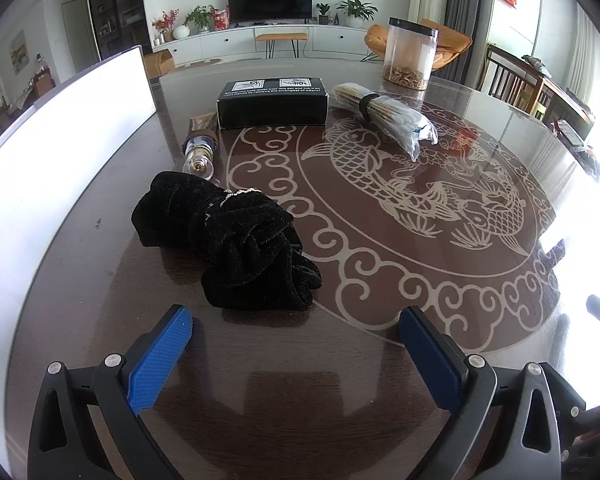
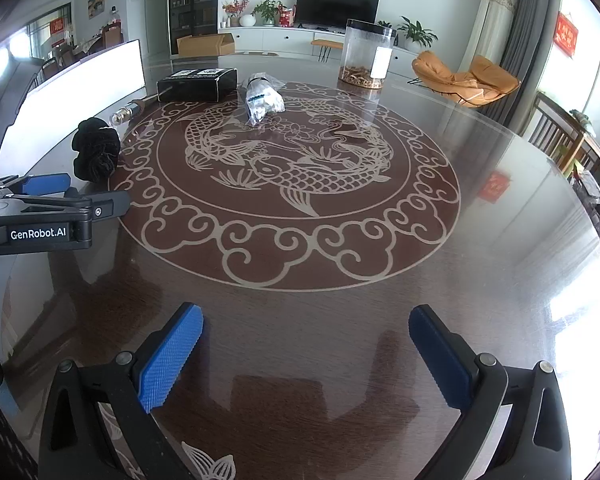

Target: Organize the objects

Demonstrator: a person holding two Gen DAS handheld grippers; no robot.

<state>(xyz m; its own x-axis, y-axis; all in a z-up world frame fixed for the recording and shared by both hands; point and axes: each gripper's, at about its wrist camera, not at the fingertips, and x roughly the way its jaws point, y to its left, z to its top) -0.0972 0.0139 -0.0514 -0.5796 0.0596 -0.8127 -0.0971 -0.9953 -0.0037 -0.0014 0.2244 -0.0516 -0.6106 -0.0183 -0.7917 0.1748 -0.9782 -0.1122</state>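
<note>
A black velvet scrunchie lies on the round table just beyond my left gripper, which is open and empty. It also shows in the right wrist view at the left. A black box, a small glass bulb-like item and a bagged bundle of sticks lie farther back. My right gripper is open and empty over bare table. The left gripper's body shows at the left of the right wrist view.
A white board stands along the table's left side. A clear jar with a black lid stands at the far edge. The table bears a fish pattern. Chairs stand at the right.
</note>
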